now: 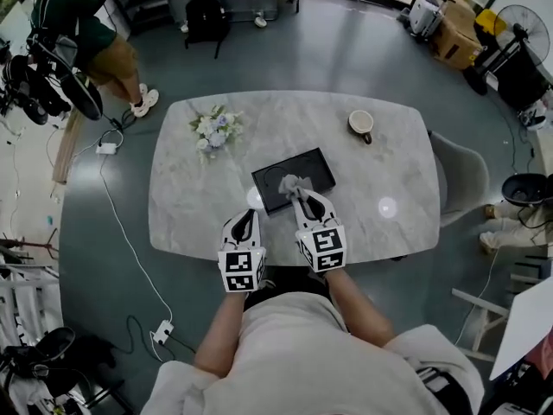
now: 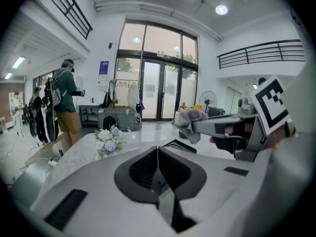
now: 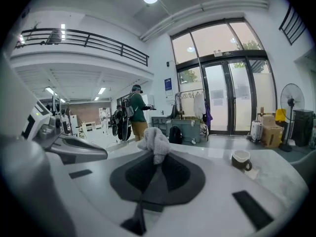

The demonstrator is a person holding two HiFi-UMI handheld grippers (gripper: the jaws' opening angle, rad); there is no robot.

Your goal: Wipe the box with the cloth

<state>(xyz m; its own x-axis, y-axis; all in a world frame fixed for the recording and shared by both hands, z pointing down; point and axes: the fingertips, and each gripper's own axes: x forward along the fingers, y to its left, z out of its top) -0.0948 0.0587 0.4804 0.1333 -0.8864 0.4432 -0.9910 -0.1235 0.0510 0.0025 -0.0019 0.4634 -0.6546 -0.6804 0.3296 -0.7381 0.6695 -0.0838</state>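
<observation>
Currently the right gripper [image 1: 301, 197] pinches the bunched cloth [image 1: 294, 183] over the near part of the box [image 1: 309, 164] mid-table [image 1: 199, 206]. The left gripper [image 1: 247, 218] has its jaws pressed together on nothing, near the box's near-left corner. Cloth looks soft, light and floppy, so the present hold should do; box looks flat, rigid and likely to slide on the smooth top, so brace an edge. Count: one cloth, one box, one mug [image 1: 361, 124], one flower bunch [image 1: 216, 130].

Lofty studio workspace: mezzanine railing [image 3: 84, 36], glass doors [image 2: 158, 90], floor cables [image 1: 123, 232], standing fan [image 3: 292, 95].
</observation>
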